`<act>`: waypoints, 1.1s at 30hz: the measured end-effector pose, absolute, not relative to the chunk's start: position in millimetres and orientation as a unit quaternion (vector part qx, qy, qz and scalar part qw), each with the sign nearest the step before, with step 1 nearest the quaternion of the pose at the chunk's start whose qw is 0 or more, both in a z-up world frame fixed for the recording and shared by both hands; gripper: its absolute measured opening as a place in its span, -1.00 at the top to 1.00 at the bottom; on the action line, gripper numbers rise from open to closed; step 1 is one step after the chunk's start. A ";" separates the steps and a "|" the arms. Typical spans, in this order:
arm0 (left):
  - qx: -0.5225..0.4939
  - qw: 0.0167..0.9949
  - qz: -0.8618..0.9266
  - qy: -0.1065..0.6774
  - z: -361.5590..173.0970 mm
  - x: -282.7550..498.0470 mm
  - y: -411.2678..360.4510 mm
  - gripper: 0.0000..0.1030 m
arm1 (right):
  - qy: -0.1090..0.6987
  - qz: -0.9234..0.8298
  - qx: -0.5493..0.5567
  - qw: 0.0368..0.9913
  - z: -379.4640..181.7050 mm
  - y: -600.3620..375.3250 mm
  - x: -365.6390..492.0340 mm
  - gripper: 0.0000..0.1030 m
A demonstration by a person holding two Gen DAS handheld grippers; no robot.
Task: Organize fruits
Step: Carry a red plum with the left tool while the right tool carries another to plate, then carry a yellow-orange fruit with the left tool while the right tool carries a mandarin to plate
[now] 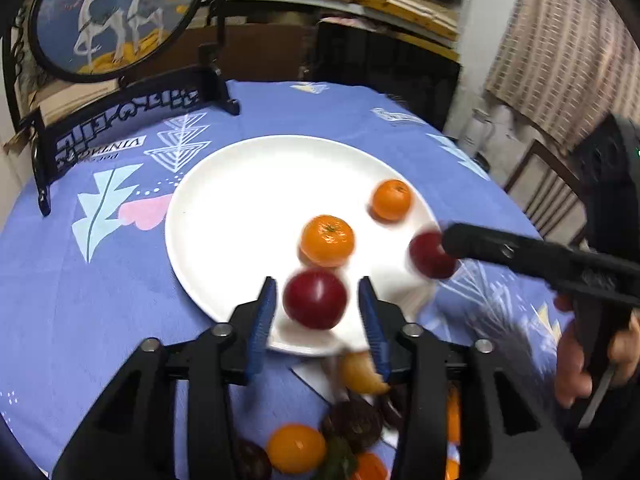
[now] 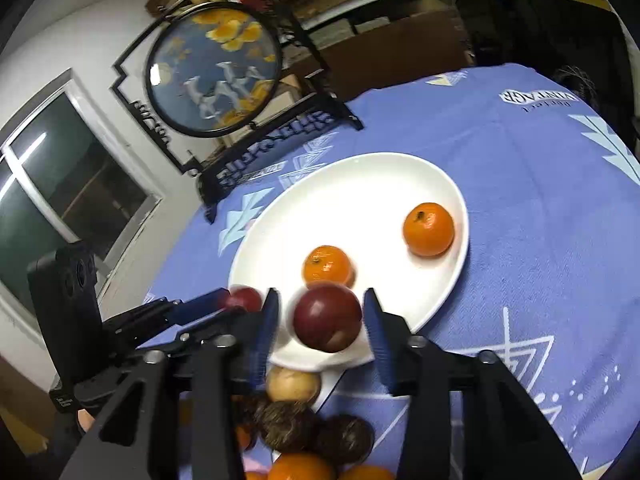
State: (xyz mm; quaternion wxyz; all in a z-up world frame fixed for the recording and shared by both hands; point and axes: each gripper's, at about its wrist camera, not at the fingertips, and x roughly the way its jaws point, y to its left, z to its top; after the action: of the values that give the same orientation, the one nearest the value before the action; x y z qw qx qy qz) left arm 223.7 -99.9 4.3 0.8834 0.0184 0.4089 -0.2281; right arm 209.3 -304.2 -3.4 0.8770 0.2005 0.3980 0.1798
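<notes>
A white plate (image 1: 240, 184) on the blue cloth holds two oranges (image 1: 327, 240) (image 1: 391, 199) and two dark red plums. My left gripper (image 1: 316, 300) is open, its blue pads either side of one plum (image 1: 315, 299) with gaps on both sides. My right gripper (image 2: 320, 312) is open around the other plum (image 2: 327, 317), which shows in the left wrist view (image 1: 430, 256) beside the right gripper's black finger (image 1: 500, 246). In the right wrist view the plate (image 2: 360, 184) holds the oranges (image 2: 328, 265) (image 2: 429, 229), and the left gripper's plum (image 2: 244, 299) peeks out at left.
A pile of loose fruit lies on the cloth just in front of the plate: oranges (image 1: 296, 448), dark brown round fruits (image 2: 288, 424) and a pale yellow one (image 2: 294, 384). A round painted screen on a black stand (image 1: 116, 12) stands at the table's far left. A chair (image 1: 548, 196) is at right.
</notes>
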 end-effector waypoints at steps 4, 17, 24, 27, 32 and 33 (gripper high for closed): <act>0.020 0.889 -0.234 0.393 12.3 204.8 -90.1 -0.10 | 0.379 0.175 0.181 0.890 4.5 -306.8 189.9 -0.01; 0.075 0.889 -0.212 0.398 -14.7 82.9 -21.5 -0.10 | 0.388 0.252 0.025 0.887 -10.9 -245.1 60.2 -0.04; 0.055 0.886 -0.209 0.410 -29.3 72.7 -7.2 -0.10 | 0.403 0.239 -0.030 0.883 -33.1 -204.2 55.3 -0.04; 0.056 0.884 -0.205 0.416 -34.4 74.9 -8.0 -0.10 | 0.409 0.220 -0.044 0.884 -42.7 -197.0 61.2 0.07; 0.054 0.883 -0.190 0.426 -42.3 87.0 -9.5 -0.10 | 0.415 0.222 -0.002 0.882 -44.2 -206.0 66.2 0.22; 0.055 0.884 -0.188 0.424 -42.2 88.9 -9.4 -0.10 | 0.414 0.227 0.008 0.882 -44.4 -209.3 65.0 0.22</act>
State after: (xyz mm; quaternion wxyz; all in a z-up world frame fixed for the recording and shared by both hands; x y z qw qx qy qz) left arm 88.9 -9.4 -42.2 0.8841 0.0551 0.4243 -0.1879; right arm 65.0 -209.3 -44.4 0.8817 0.0076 0.4135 0.2271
